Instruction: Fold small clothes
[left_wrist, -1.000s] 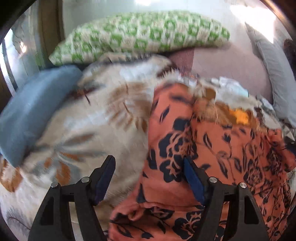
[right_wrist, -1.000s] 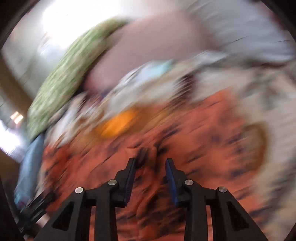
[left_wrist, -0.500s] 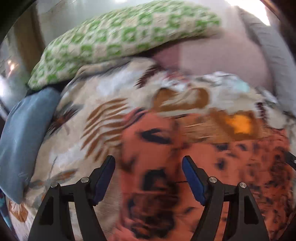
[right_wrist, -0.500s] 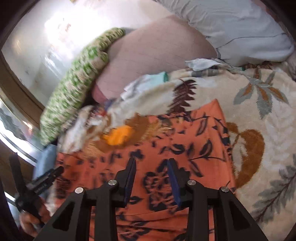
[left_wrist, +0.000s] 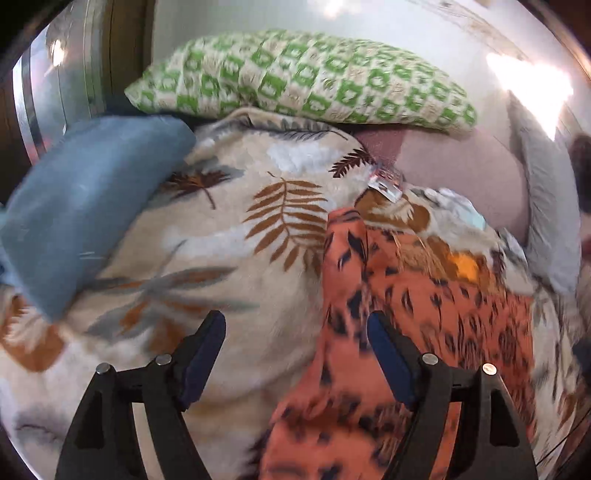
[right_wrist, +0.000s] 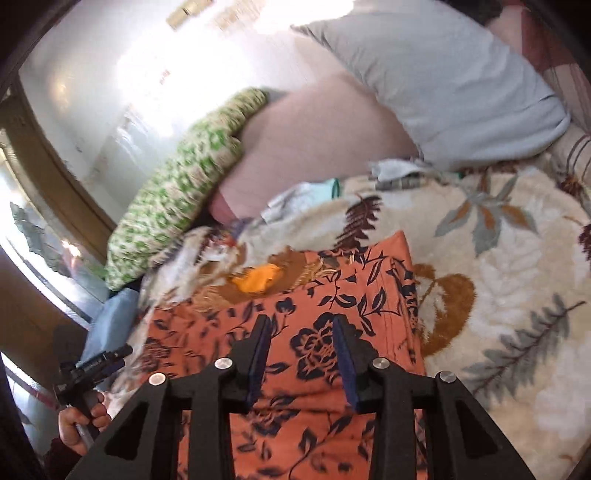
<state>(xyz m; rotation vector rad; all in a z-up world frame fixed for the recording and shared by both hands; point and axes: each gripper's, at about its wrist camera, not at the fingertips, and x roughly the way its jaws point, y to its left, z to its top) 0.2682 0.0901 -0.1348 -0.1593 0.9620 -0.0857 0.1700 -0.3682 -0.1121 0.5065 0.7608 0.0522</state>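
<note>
both the left claw (left_wrist: 295, 354) and the right claw (right_wrist: 301, 350) hang apart, so each should pinch an edge of the orange cloth (right_wrist: 332, 295) below and lift evenly.

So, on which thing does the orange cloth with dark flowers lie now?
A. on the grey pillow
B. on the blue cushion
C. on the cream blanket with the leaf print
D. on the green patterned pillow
C: the orange cloth is spread on the cream blanket, apart from every pillow.
</note>
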